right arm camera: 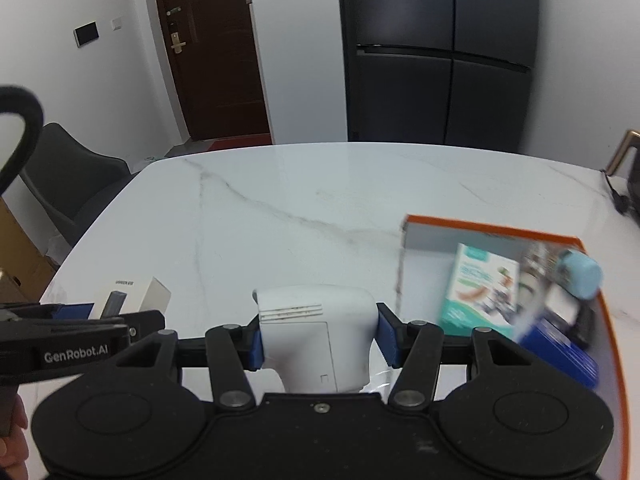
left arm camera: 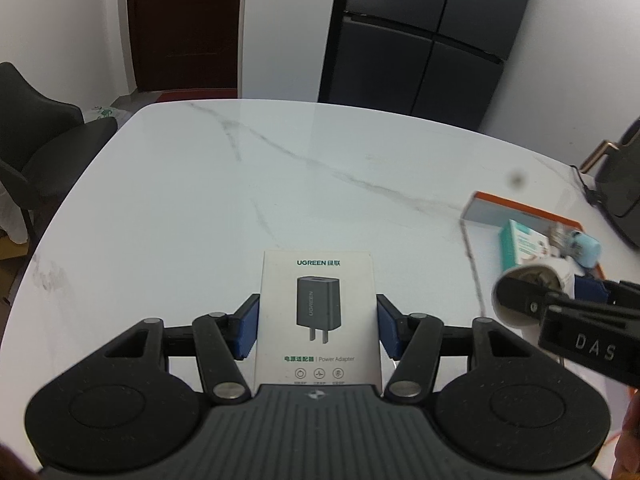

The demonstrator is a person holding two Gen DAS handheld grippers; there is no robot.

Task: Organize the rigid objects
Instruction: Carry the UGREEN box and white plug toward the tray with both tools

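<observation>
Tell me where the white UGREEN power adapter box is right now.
The white UGREEN power adapter box is clamped between the left tongs, above the white marble table, left of the orange-rimmed tray.

Both cameras sit just behind their own fingers, looking forward and steeply down over the marble worktop (left arm camera: 200,200) toward the door (left arm camera: 184,24) and fridge (left arm camera: 424,36). The left view looks from the left, the right from the right. Both views take in the orange-edged tray (right arm camera: 492,231), and each sees the other gripper at its edge.
</observation>
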